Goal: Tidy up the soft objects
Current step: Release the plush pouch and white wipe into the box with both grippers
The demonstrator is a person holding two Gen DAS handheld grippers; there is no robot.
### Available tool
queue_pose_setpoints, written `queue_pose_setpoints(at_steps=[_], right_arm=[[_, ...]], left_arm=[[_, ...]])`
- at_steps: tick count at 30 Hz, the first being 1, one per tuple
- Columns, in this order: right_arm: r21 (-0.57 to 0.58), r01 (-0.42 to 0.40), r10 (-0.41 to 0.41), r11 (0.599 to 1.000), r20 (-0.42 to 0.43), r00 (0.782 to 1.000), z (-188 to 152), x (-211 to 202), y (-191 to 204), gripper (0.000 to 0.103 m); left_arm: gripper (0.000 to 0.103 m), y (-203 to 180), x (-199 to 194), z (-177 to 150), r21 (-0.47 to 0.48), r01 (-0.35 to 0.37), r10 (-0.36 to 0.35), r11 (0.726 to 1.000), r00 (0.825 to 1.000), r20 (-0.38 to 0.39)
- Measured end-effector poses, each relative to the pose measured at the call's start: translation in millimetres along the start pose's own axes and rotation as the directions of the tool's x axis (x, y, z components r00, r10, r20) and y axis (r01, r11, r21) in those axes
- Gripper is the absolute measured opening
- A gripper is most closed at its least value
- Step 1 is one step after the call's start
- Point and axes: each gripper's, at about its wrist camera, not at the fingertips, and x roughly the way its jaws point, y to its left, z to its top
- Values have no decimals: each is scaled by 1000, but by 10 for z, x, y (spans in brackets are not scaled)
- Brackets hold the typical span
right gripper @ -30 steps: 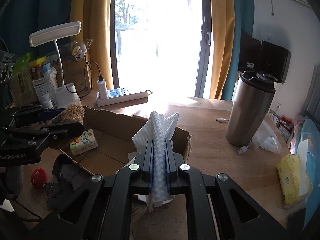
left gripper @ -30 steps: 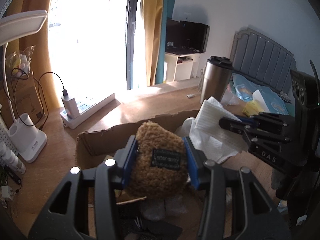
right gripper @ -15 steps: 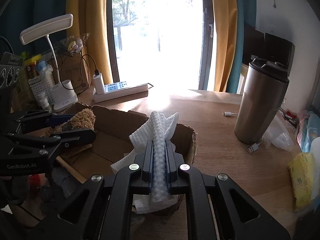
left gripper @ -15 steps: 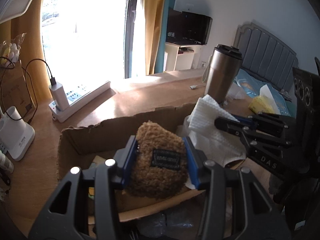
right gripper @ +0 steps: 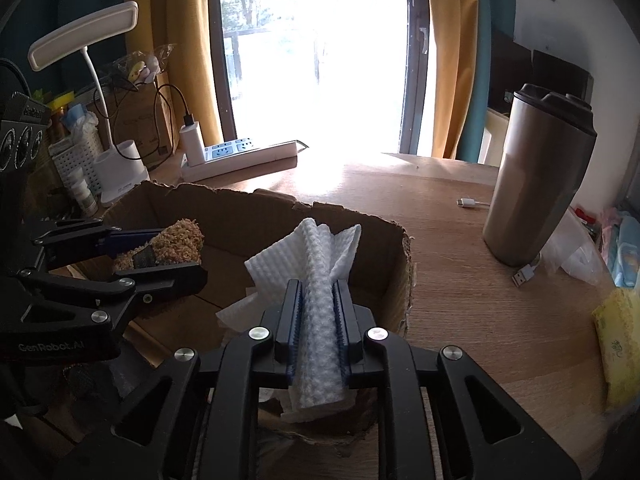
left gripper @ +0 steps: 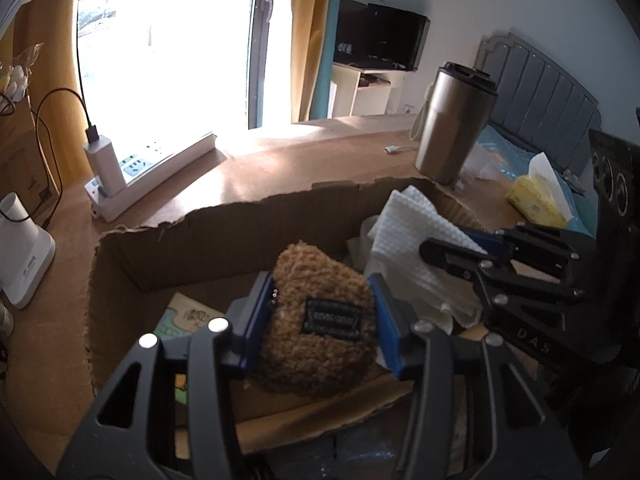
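Note:
A brown fuzzy plush with a black label hangs over the open cardboard box. My left gripper has its blue pads against the plush's sides while its jaws are opening. From the right wrist view, the same gripper and plush are at the box's left. A white waffle cloth stands upright between the pads of my right gripper, low over the box's near right corner. These jaws are opening too, and the cloth still fills the gap. The left wrist view has this gripper and cloth at right.
A steel tumbler stands on the wooden desk right of the box, with a USB cable beside it. A white power strip and lamp base sit behind and left. A yellow tissue pack lies far right. A picture booklet lies inside the box.
Both grippers have sunk toward the box, which now fills more of each view. The right jaws have parted slightly and the cloth sits looser. The plush stays between the left pads.

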Motion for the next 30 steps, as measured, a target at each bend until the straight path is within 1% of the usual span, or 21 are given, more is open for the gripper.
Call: queue_pose_setpoints(at_steps=[2, 3, 6, 8, 10, 11, 12, 13, 19, 21, 23, 30], right_arm=[[3, -1, 1, 1000, -1, 1000, 1, -2, 0, 28], [3, -1, 1, 1000, 0, 1000, 3, -12, 5, 30], [1, -1, 1, 1000, -1, 1000, 5, -36, 21, 38], [0, -2, 2, 1000, 0, 1000, 8, -69, 42, 47], [-1, 0, 0, 1000, 4, 1000, 13, -109, 60, 51], [-3, 3, -3, 1000, 7, 1000, 15, -134, 69, 53], [-4, 6, -6, 1000, 11, 1000, 18, -161, 78, 54], [-4, 9, -9, 1000, 15, 1000, 21, -185, 81, 55], [-7, 34, -34, 999, 38, 999, 36, -357, 136, 57], [-9, 42, -41, 999, 46, 998, 39, -425, 169, 59], [-11, 47, -46, 999, 49, 998, 38, -469, 197, 63], [-10, 64, -63, 998, 67, 996, 14, -651, 292, 69]], left_arm=[[52, 22, -17, -4, -12, -2, 2, 1000, 1000, 2], [53, 23, -24, -2, -14, -5, 5, 1000, 1000, 3], [53, 38, -74, -3, -16, -19, 19, 1000, 1000, 12], [54, 42, -114, -9, -19, -19, 19, 1000, 1000, 18], [58, 49, -160, -14, -30, -14, 15, 999, 1000, 25], [65, 53, -183, -19, -33, -13, 14, 999, 1000, 28], [69, 59, -221, -26, -37, -12, 13, 999, 999, 34], [69, 64, -250, -30, -41, -10, 11, 999, 999, 42], [69, 81, -470, -53, -48, -13, 17, 999, 997, 81], [69, 88, -527, -57, -50, -15, 20, 999, 995, 93], [69, 101, -606, -80, -51, -16, 22, 999, 994, 107], [69, 114, -853, -172, -56, -18, 26, 998, 989, 148]])
